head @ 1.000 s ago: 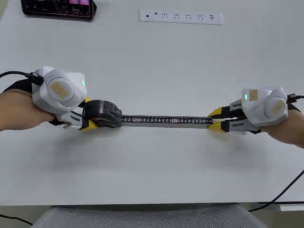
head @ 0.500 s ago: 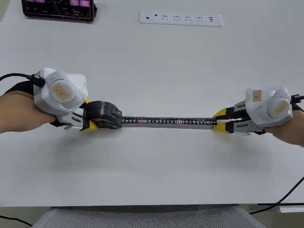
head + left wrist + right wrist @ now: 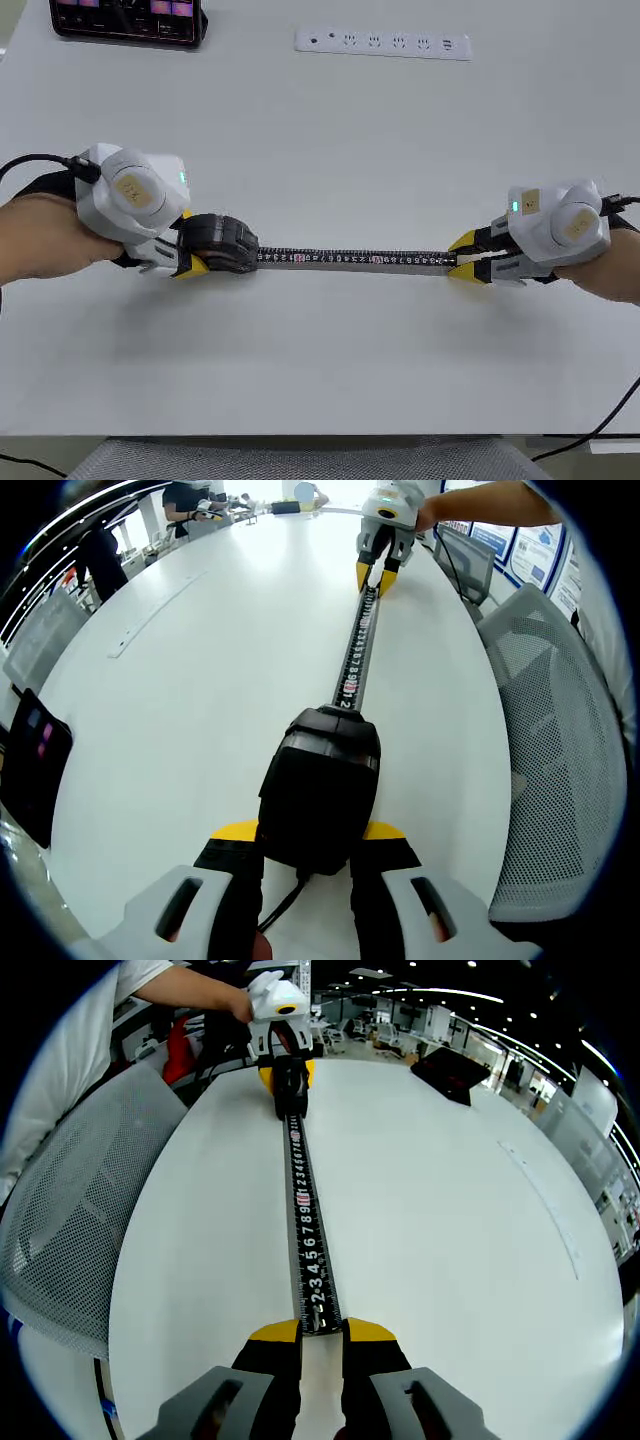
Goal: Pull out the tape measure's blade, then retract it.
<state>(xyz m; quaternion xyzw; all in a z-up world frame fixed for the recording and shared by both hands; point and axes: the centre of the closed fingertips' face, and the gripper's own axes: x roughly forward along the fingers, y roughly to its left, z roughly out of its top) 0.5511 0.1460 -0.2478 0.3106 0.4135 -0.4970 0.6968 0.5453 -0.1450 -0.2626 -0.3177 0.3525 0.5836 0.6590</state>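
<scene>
Left hand-held gripper [image 3: 188,240] in the head view: clenched on the black tape measure [image 3: 218,243], yellow jaw tips either side of its case, down on the left of the white surface [image 3: 320,140]. Blade [image 3: 350,258] pulled well out, stretched straight across to the right hand-held gripper [image 3: 463,257], jaws pinched tight on the blade's far end. Hard to say whether the blade touches the surface or hangs just over it. Hand behind each one, black cable [image 3: 30,160] trailing off the left. Way at the back: white power strip [image 3: 382,43], plus a dark device [image 3: 125,18] with a lit screen in the far left corner. Grey mesh chair [image 3: 300,458] at the near edge.

Over to the left gripper view: same case wedged between the two jaws, yellow tips peeking out on both sides. Numbered blade heading straight away from the case's mouth to the other hand-held gripper up top, closed on the tip, hand behind it. Mesh chair on the right, dark device at the left edge, a few people far off in the background.

Right gripper view next: blade end tucked between the yellow tips, barely any gap between the jaws, so definitely grasping it. Black numerals with a red patch partway along, running off to the tape measure at the far end, gripped there by the left one, hand and white sleeve behind. Mesh chair on the left, power strip over on the right, dark device further back.
</scene>
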